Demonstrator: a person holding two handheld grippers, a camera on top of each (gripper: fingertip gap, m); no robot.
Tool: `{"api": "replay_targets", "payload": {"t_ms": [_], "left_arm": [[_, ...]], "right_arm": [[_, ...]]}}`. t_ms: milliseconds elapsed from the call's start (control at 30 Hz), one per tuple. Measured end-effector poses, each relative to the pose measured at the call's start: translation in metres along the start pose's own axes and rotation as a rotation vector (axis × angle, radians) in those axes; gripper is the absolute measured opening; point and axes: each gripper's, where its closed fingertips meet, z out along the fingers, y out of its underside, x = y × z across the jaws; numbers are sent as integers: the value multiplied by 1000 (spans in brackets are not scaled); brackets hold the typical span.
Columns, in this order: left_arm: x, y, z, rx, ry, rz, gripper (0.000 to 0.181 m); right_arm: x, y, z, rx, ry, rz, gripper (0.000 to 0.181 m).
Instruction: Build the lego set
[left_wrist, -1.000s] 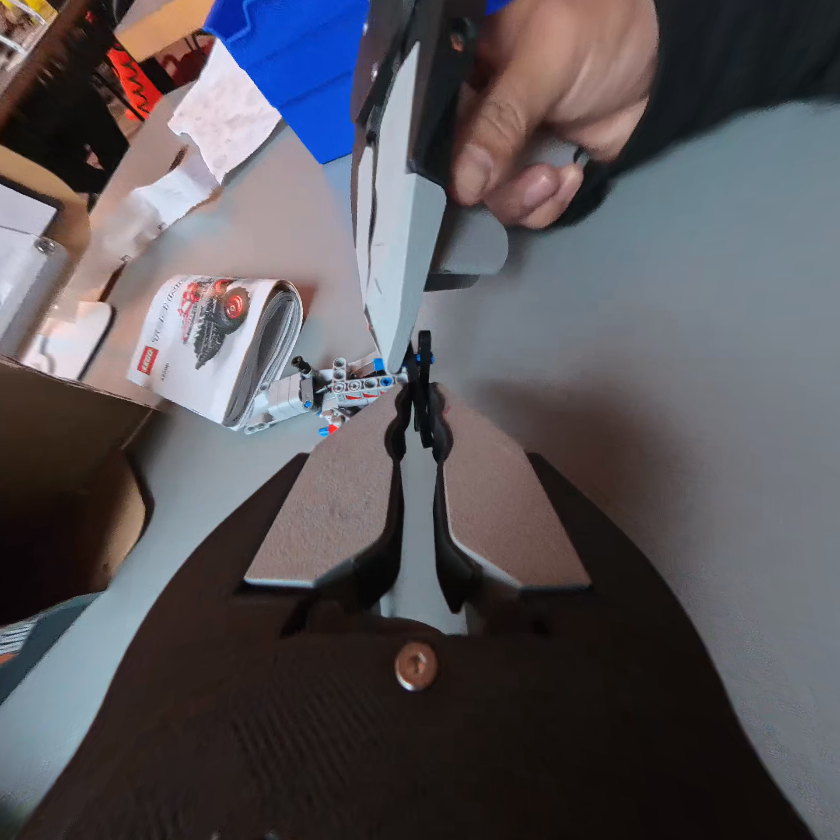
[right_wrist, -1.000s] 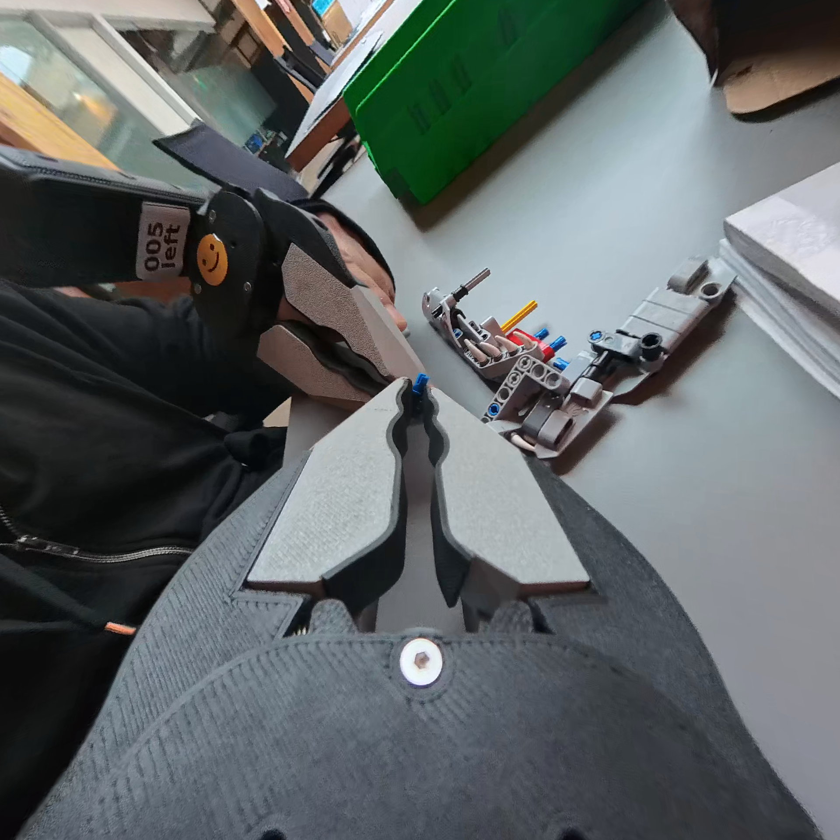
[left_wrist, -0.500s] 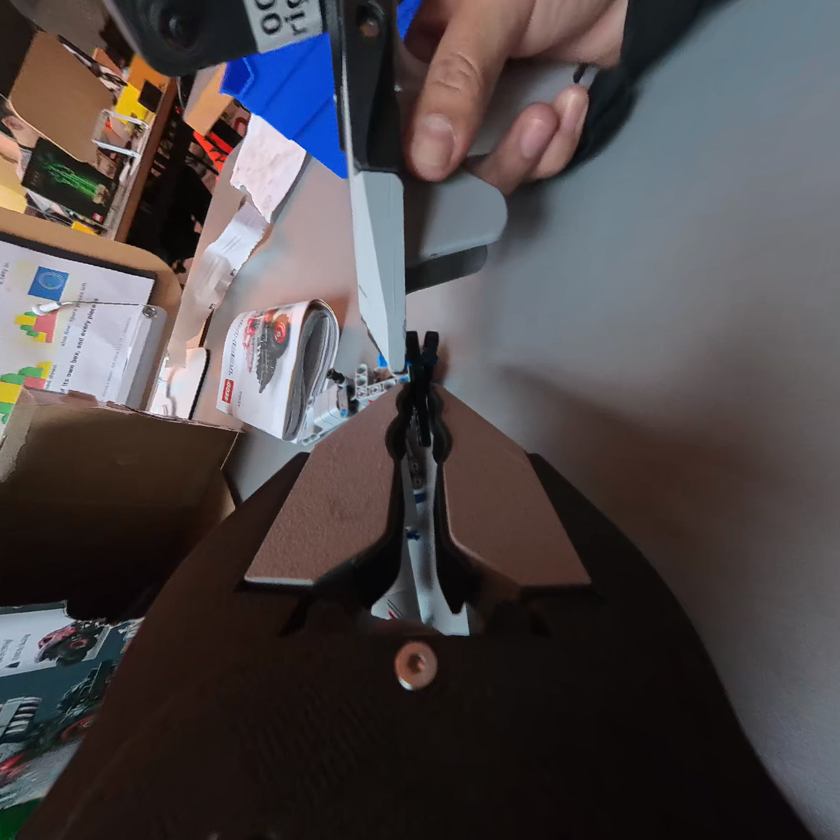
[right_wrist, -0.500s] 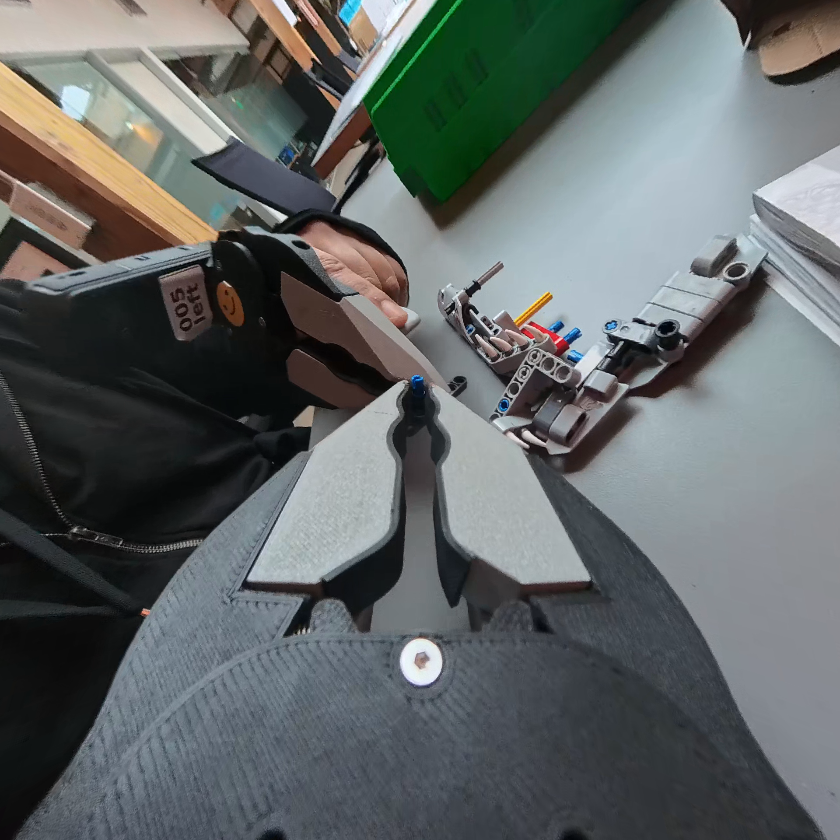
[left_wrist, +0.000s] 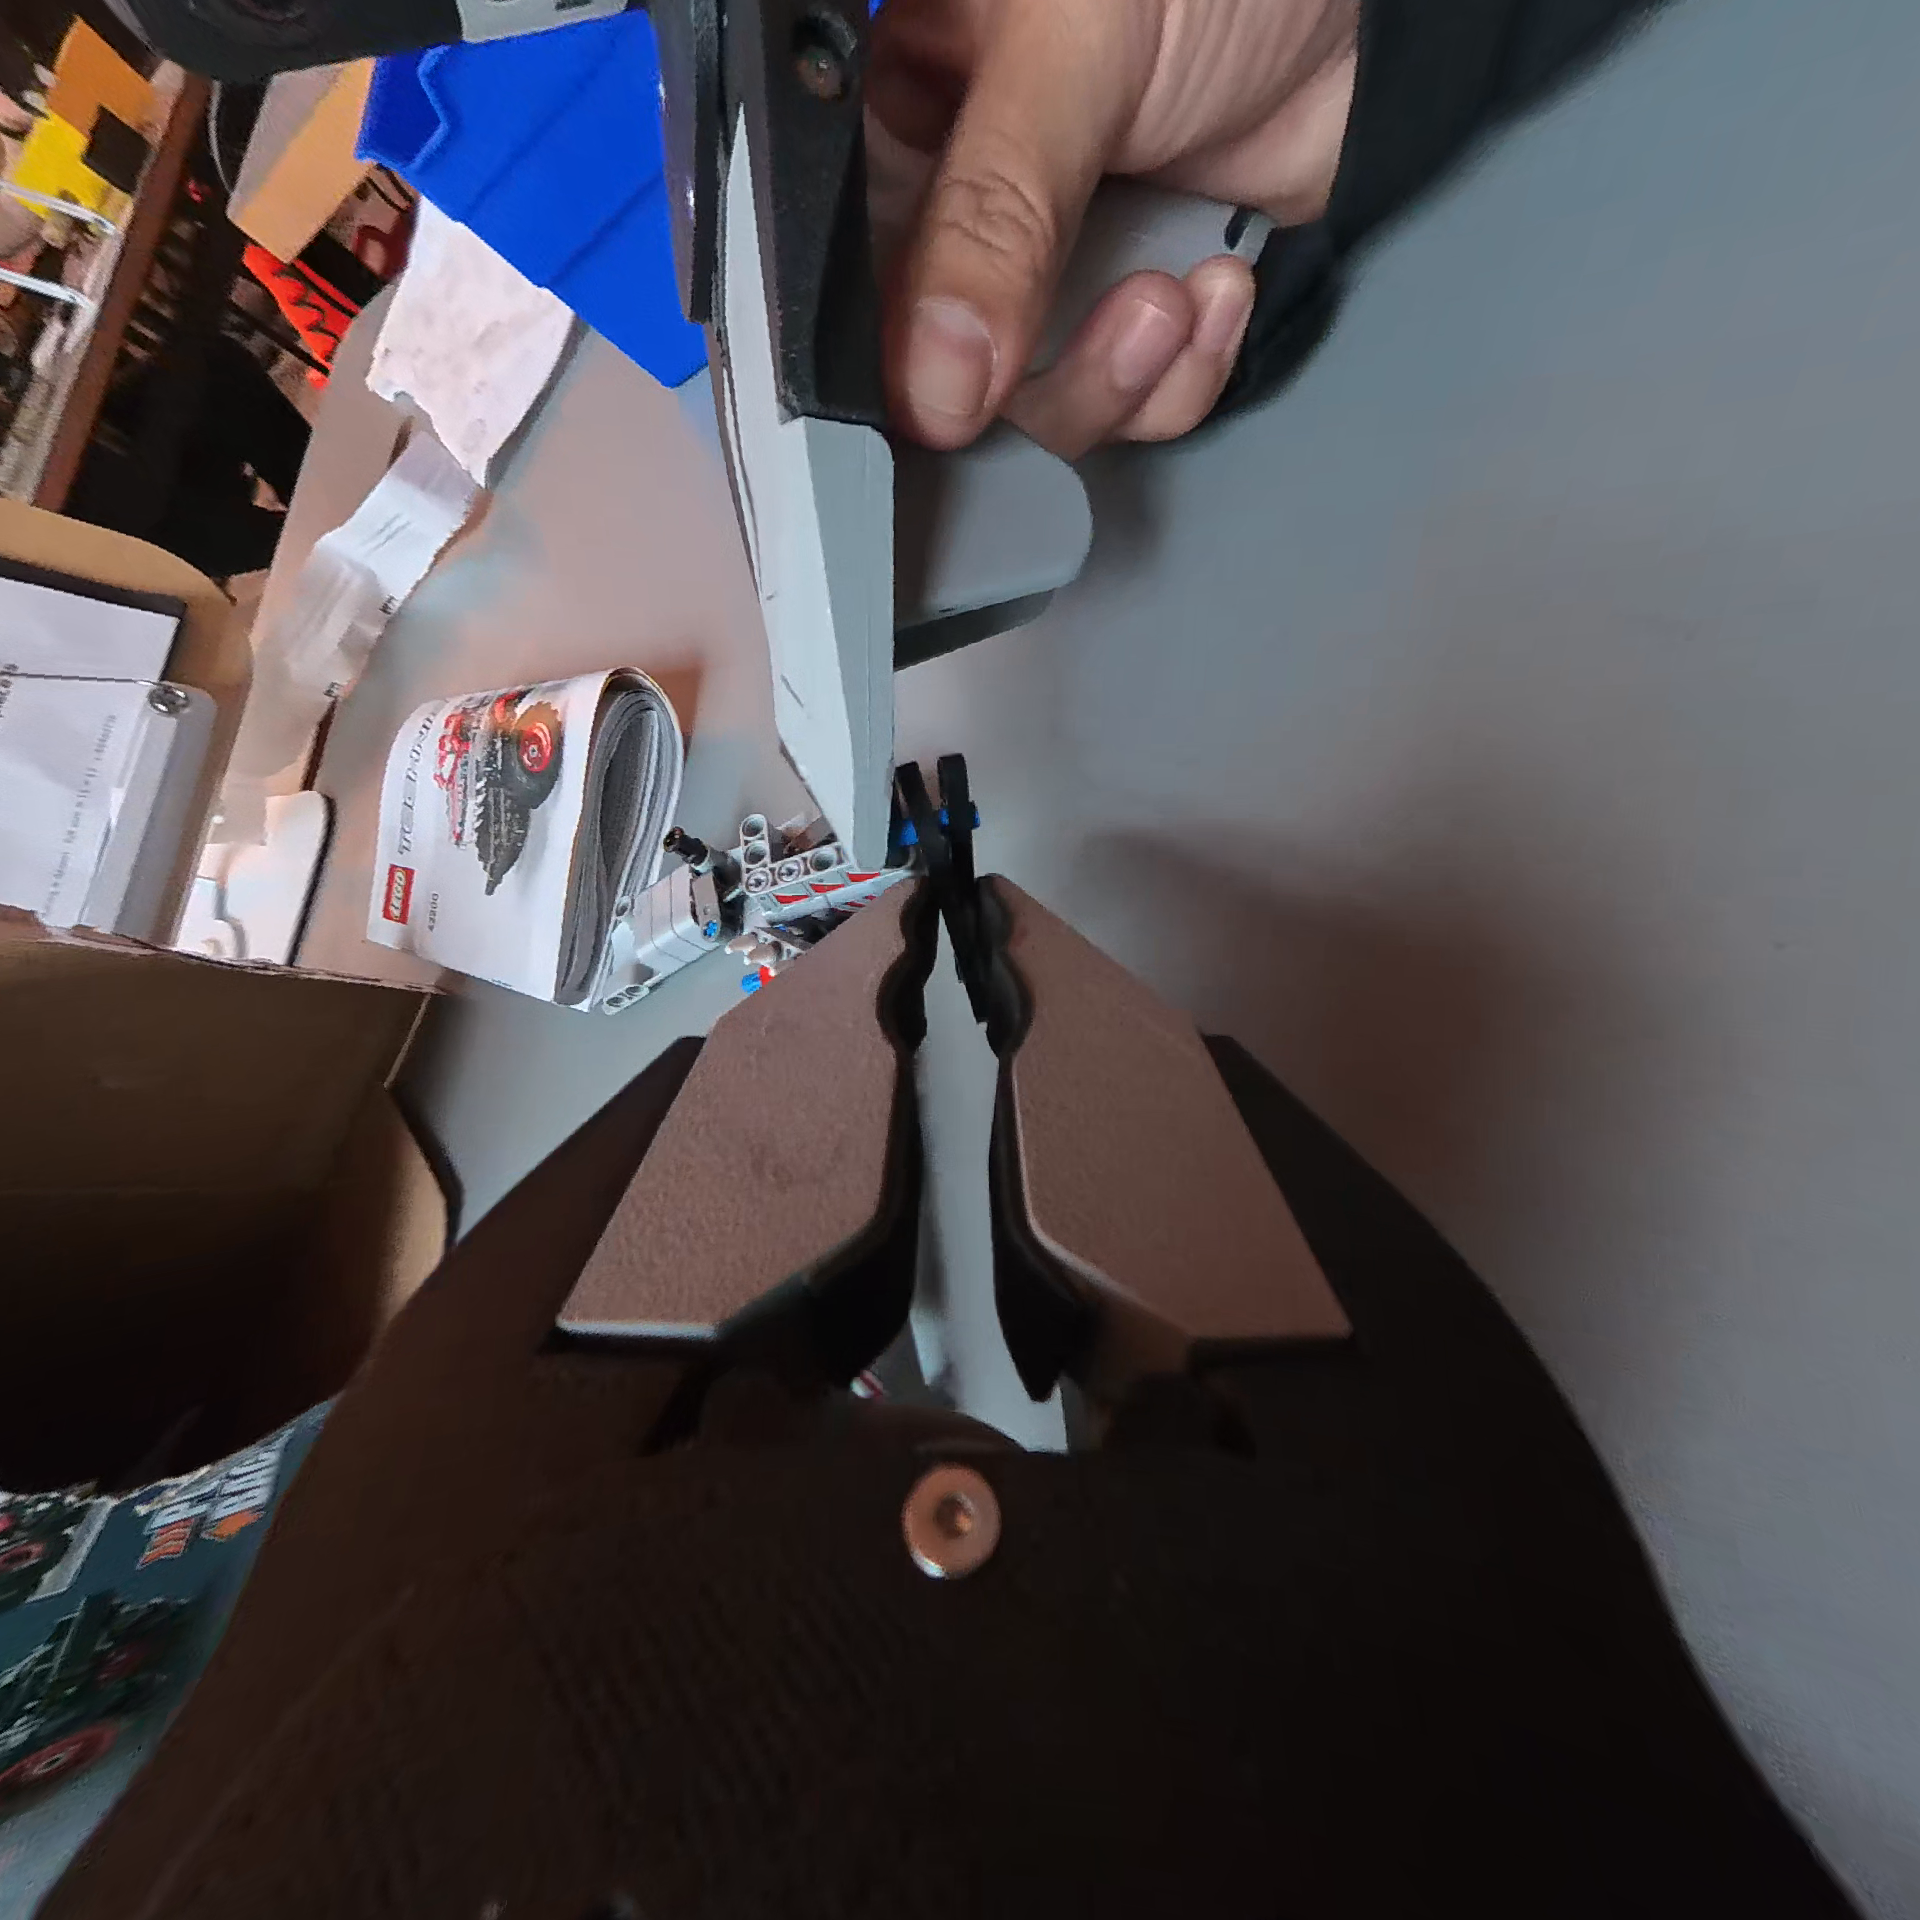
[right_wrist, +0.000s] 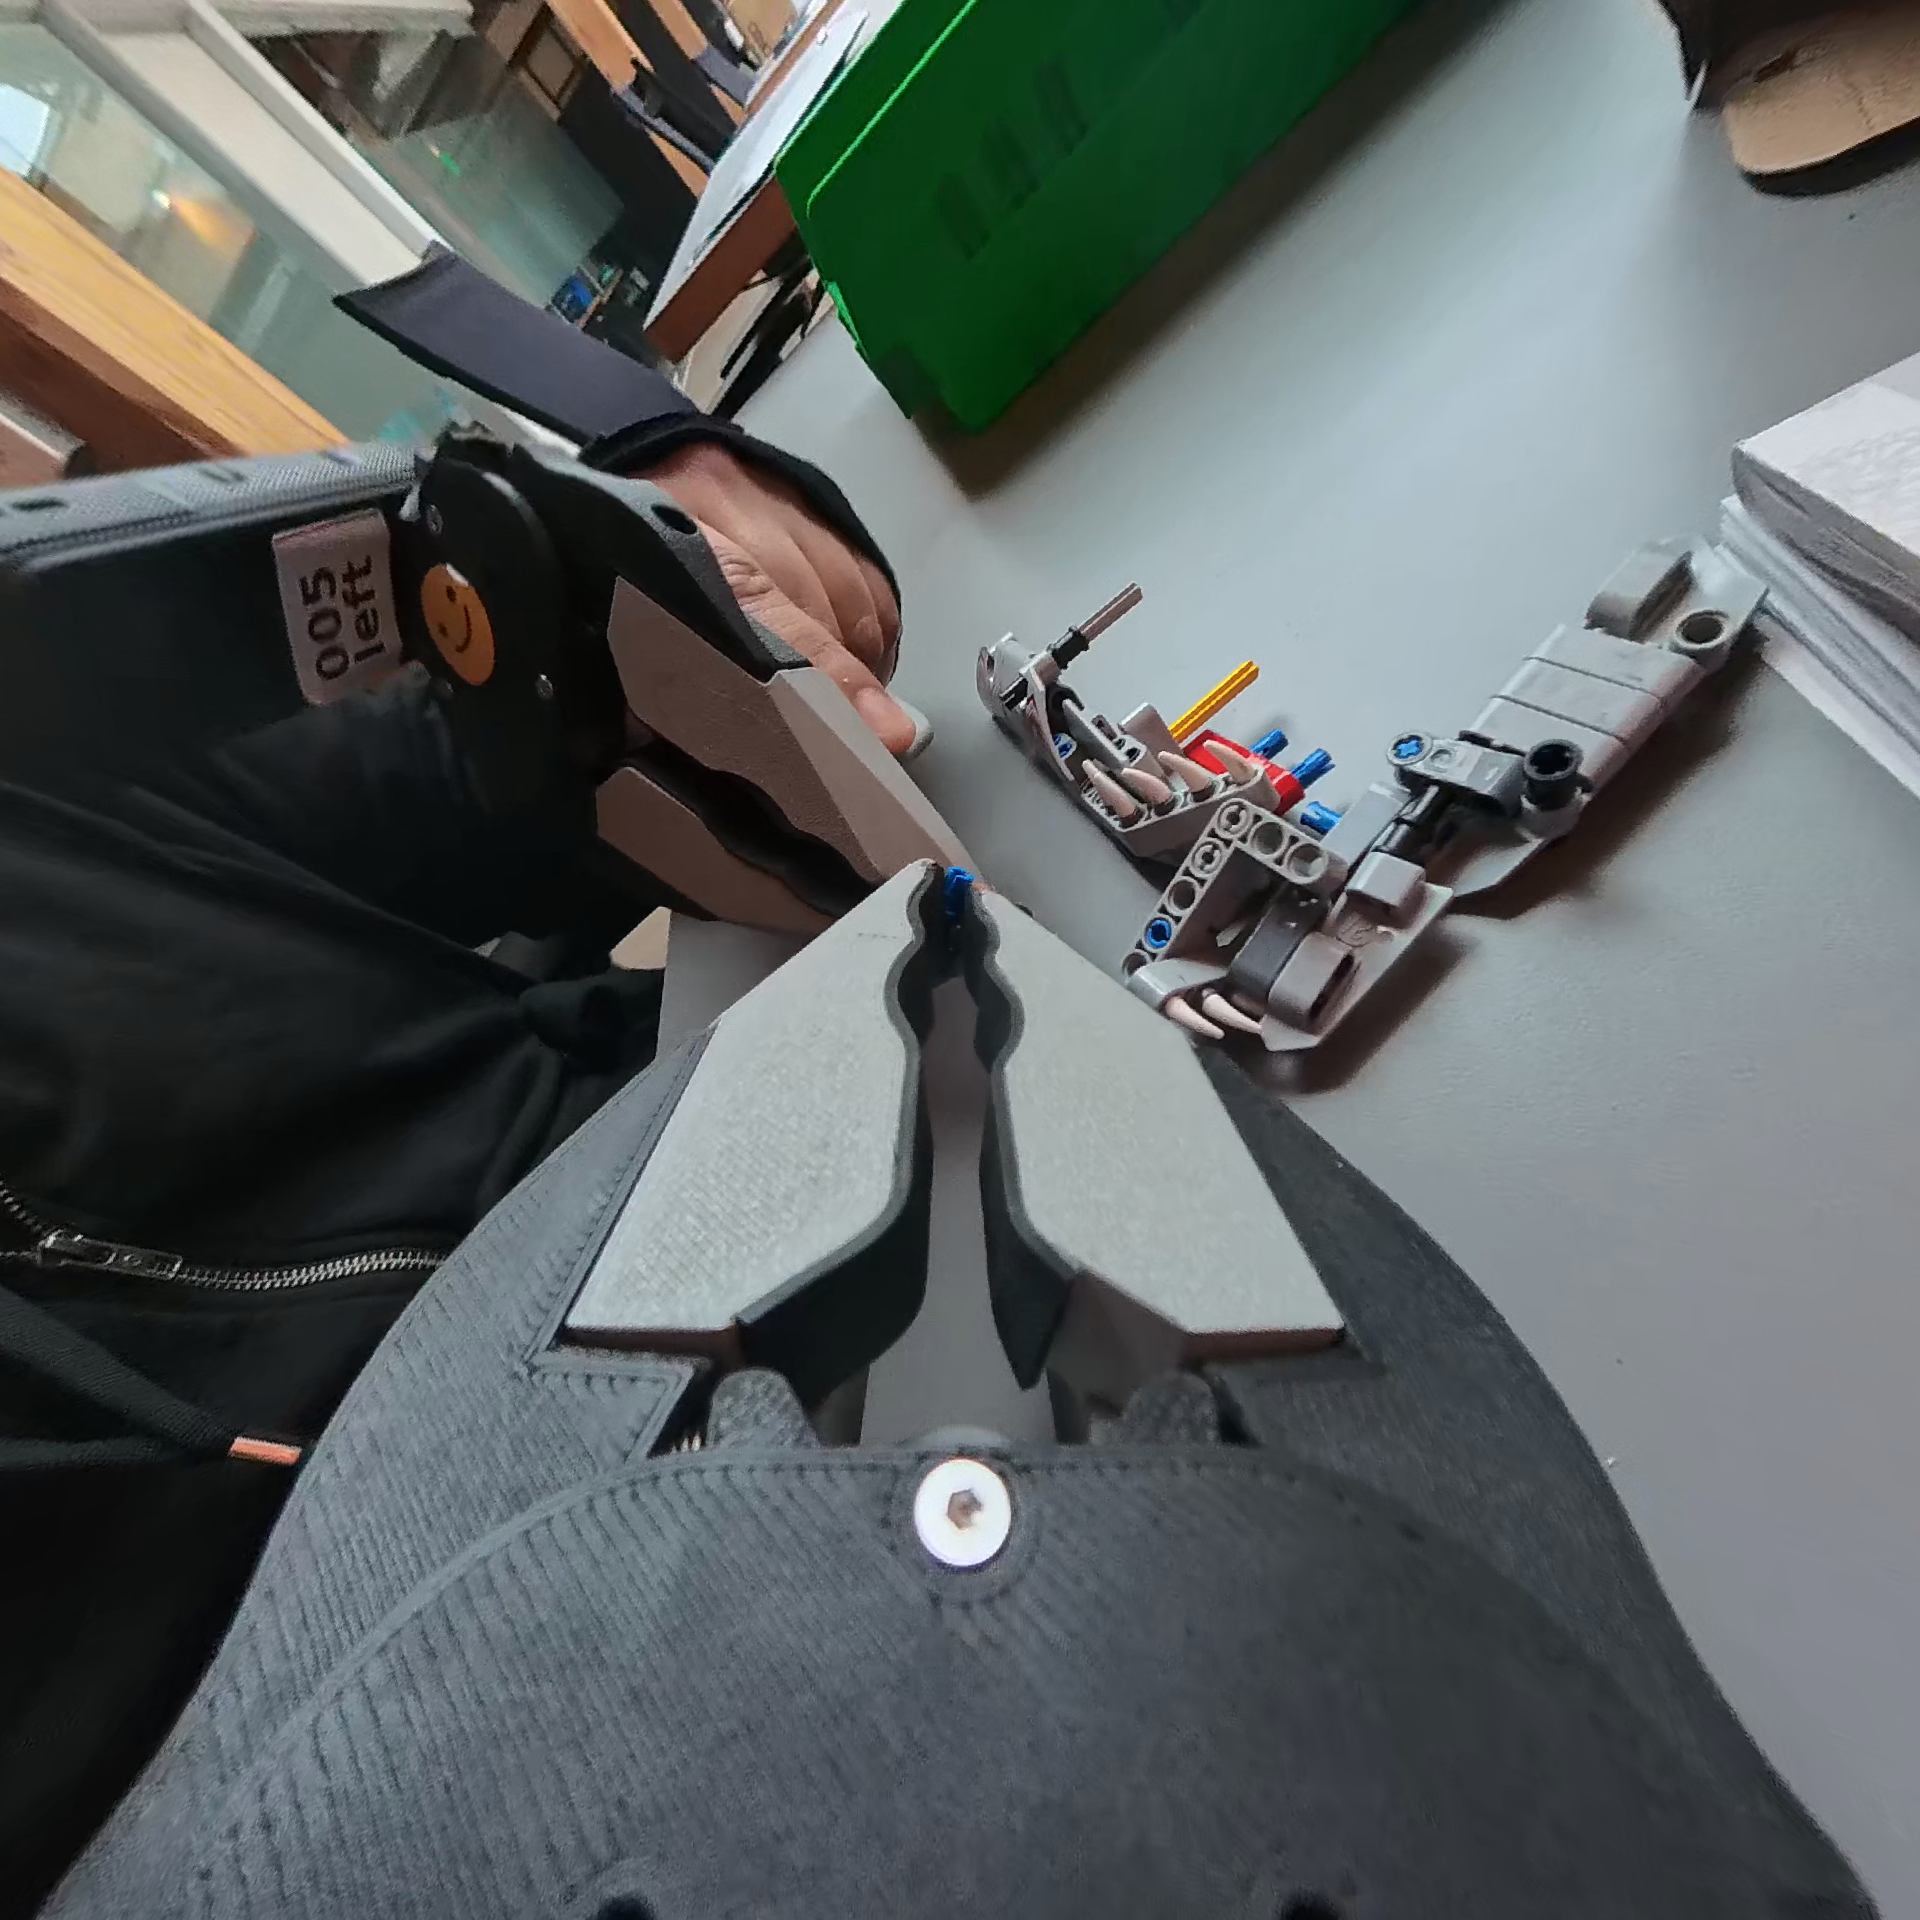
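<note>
My left gripper (left_wrist: 951, 899) is shut on a small black lego piece (left_wrist: 954, 831) that sticks out past its tips. My right gripper (right_wrist: 951, 902) is shut on a small blue pin (right_wrist: 952, 896). The two grippers meet tip to tip above the grey table; the blue pin (left_wrist: 914, 831) touches the black piece. The right gripper's grey fingers (left_wrist: 831, 665) come down from above in the left wrist view. The left gripper (right_wrist: 831, 821) shows at left in the right wrist view. A partly built grey lego assembly (right_wrist: 1278, 862) with red, yellow and blue parts lies on the table (right_wrist: 1558, 1195).
A folded instruction booklet (left_wrist: 520, 831) lies beside the assembly (left_wrist: 748, 883). An open cardboard box (left_wrist: 187, 1174) stands at left, a blue bin (left_wrist: 540, 177) behind. A green bin (right_wrist: 1091, 177) and a white paper stack (right_wrist: 1849, 561) flank the assembly. A person's hands hold both grippers. Both grippers' tips are close together, under 4 cm apart.
The two grippers have closed together again after drawing slightly apart; the blue pin now sits against the black piece. Both views have swung slightly.
</note>
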Motion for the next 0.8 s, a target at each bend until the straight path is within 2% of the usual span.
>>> {"api": "replay_targets", "payload": {"t_ms": [67,167,233,433,800], "left_arm": [[-4,0,0,2,-35,33,4],[-7,0,-3,13,-74,82,5],[-15,-3,-3,41,-112,34,4],[-16,0,0,33,-121,26,4],[-14,2,2,20,-130,48,4]], "right_arm": [[0,-3,0,23,16,-10,0],[-3,-6,0,43,-50,43,0],[-5,-13,-4,97,-87,72,1],[-4,-14,-7,108,-40,-1,7],[-2,-3,-4,19,2,-78,8]]}}
